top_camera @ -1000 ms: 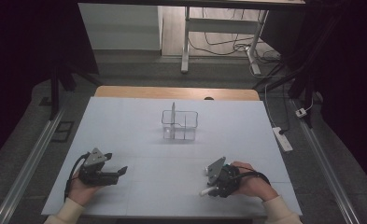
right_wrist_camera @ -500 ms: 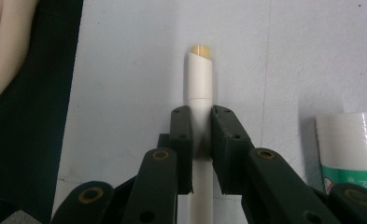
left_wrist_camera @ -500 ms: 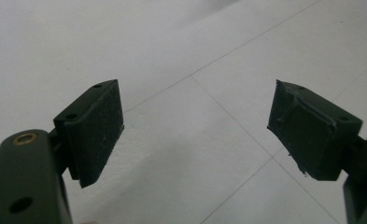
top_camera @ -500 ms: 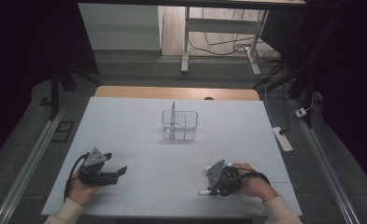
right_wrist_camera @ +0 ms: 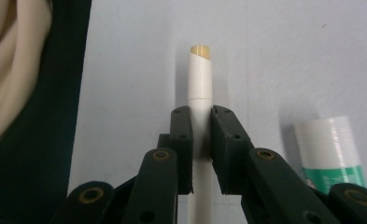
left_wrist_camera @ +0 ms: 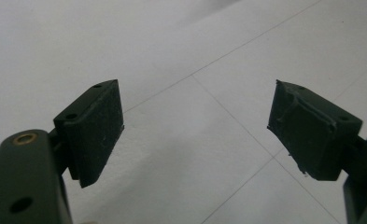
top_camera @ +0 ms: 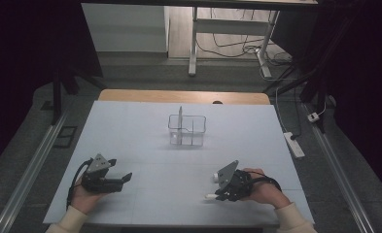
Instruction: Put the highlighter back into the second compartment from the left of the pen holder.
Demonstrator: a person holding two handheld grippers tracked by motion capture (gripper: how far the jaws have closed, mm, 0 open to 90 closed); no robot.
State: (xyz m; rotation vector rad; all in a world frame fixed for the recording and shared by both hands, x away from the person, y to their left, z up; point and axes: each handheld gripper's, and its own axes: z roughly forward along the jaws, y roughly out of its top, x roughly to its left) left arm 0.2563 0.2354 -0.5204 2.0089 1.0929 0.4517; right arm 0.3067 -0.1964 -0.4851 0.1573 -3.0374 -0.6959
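Two claws on the go here, one per hand, both low over the near edge of the table.

Right claw: jaws have just been closing and are now clamped on a white lip balm stick. In the high view this claw sits near the front right of the table, held by the person's right hand.

Lip balm stick: uncapped, with the yellowish balm tip showing at the far end. It pokes out past the pads along the line of the jaws. From above, its white end sticks out toward the left, low over the table.

Cap-looking piece: white with a green band, lying on the table just beside the right claw, apart from the stick. Can't tell for sure that it's the cap.

Left claw: jaws wide apart, nothing between the pads, just bare table beyond them. In the high view it rests at the front left in the left hand, pointing right.

Clear organizer: a small see-through box with compartments, standing mid-table, well apart from both claws.

Table: covered in a pale sheet, with a wooden edge at the far side.

Power strip: white, on the floor off the table's right side.
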